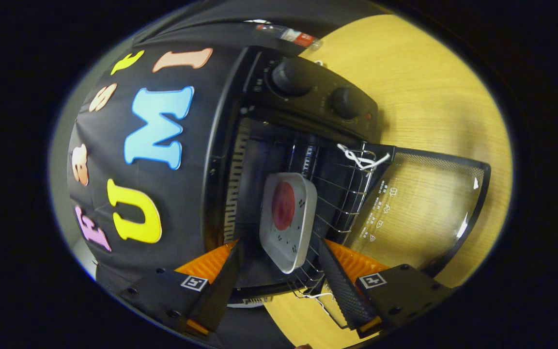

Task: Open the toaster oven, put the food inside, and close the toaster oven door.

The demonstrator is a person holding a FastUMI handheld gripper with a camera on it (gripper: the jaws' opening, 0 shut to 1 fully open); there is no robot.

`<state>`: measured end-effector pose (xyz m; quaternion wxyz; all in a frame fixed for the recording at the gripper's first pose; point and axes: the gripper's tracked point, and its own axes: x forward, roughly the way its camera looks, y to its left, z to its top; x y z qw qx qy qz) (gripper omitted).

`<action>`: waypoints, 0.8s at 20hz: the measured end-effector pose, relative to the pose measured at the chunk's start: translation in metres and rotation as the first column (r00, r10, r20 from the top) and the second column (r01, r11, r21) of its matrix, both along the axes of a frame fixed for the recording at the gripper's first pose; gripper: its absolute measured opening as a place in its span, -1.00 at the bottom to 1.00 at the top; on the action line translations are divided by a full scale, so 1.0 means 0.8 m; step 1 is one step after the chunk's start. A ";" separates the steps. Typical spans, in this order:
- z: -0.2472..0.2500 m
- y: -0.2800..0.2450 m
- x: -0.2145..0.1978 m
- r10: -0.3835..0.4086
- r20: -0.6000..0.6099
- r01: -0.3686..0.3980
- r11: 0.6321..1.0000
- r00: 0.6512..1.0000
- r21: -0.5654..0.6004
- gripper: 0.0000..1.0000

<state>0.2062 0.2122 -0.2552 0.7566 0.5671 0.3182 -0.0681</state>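
Note:
The black toaster oven (308, 97) stands on a wooden table with its glass door (419, 208) folded fully open. Inside, a white square plate (303, 203) rests on the wire rack (347, 194) and carries a round red piece of food (283, 206). My gripper (279, 245) is open at the oven's mouth. The near end of the plate lies between its two fingers, with a gap on each side, so neither finger presses on it.
Two black knobs (291, 75) (344, 102) sit on the oven's control panel. A white string (361, 157) is tied at the corner of the rack by the door hinge. The wooden table (405, 72) spreads beyond the door. A plastic bottle (288, 34) lies behind the oven.

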 end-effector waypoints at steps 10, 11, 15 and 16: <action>-0.002 0.012 -0.113 0.419 -0.027 -0.406 0.861 0.908 -0.307 0.95; -0.004 0.011 -0.124 0.458 -0.043 -0.444 0.828 0.888 -0.343 0.95; -0.024 0.013 -0.162 0.582 -0.111 -0.563 0.693 0.805 -0.450 0.96; -0.029 0.012 -0.168 0.607 -0.131 -0.587 0.657 0.784 -0.472 0.96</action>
